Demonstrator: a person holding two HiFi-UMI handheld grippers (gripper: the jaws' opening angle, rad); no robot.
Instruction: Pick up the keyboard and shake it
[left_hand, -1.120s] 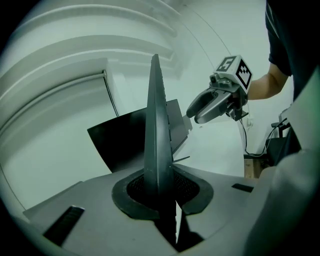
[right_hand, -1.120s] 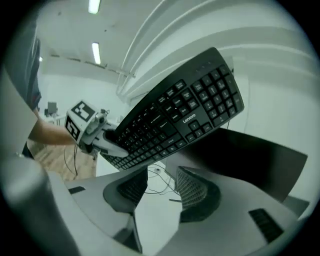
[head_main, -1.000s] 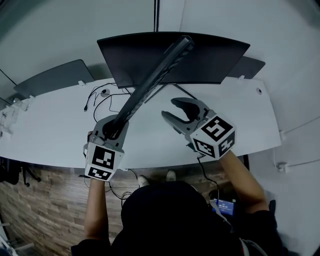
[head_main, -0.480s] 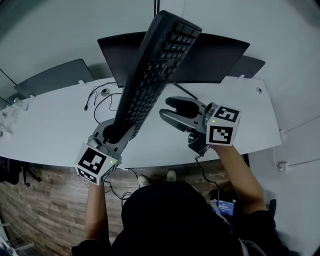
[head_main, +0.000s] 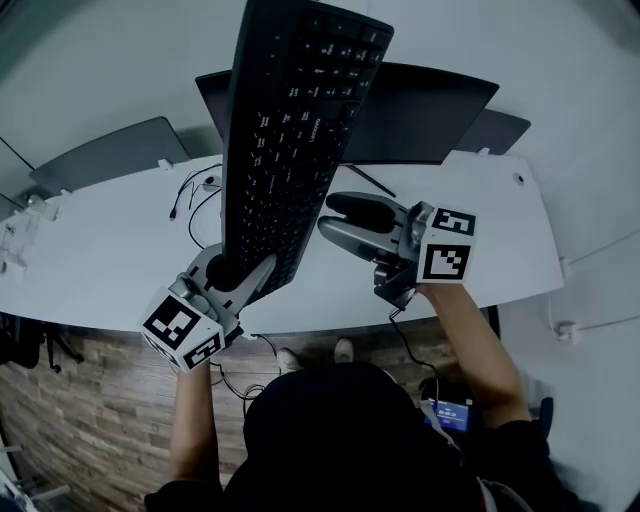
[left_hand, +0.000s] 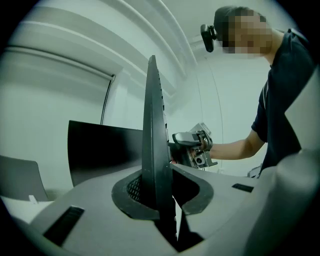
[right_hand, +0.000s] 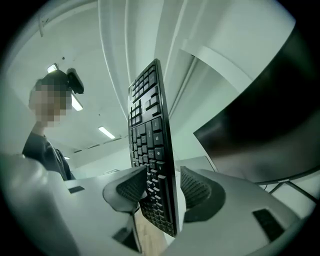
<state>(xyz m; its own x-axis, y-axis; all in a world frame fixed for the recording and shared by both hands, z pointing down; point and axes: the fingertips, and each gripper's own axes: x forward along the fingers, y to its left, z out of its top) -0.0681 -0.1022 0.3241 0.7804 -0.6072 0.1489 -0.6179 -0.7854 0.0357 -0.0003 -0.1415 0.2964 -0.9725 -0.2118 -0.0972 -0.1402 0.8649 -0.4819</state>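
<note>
A black keyboard (head_main: 290, 130) stands on end above the white desk (head_main: 100, 260), its keys facing the head camera. My left gripper (head_main: 235, 270) is shut on its lower end; in the left gripper view the keyboard (left_hand: 152, 140) rises edge-on from between the jaws of that gripper (left_hand: 160, 195). My right gripper (head_main: 335, 217) hovers beside the keyboard's right edge, and its jaws have just been opening. In the right gripper view the keyboard (right_hand: 150, 150) shows in the gap of that gripper (right_hand: 162, 192), with space on both sides and neither pad pressing on it.
A black monitor (head_main: 430, 110) stands at the back of the desk, behind the raised keyboard. A dark panel (head_main: 100, 155) lies at the far left, and loose cables (head_main: 195, 195) trail near it. Below the desk's front edge is wooden floor (head_main: 90, 420).
The keyboard has rolled from edge-on to keys facing the head camera and swung more upright and higher. Both grippers have rolled; the right one has stayed in place.
</note>
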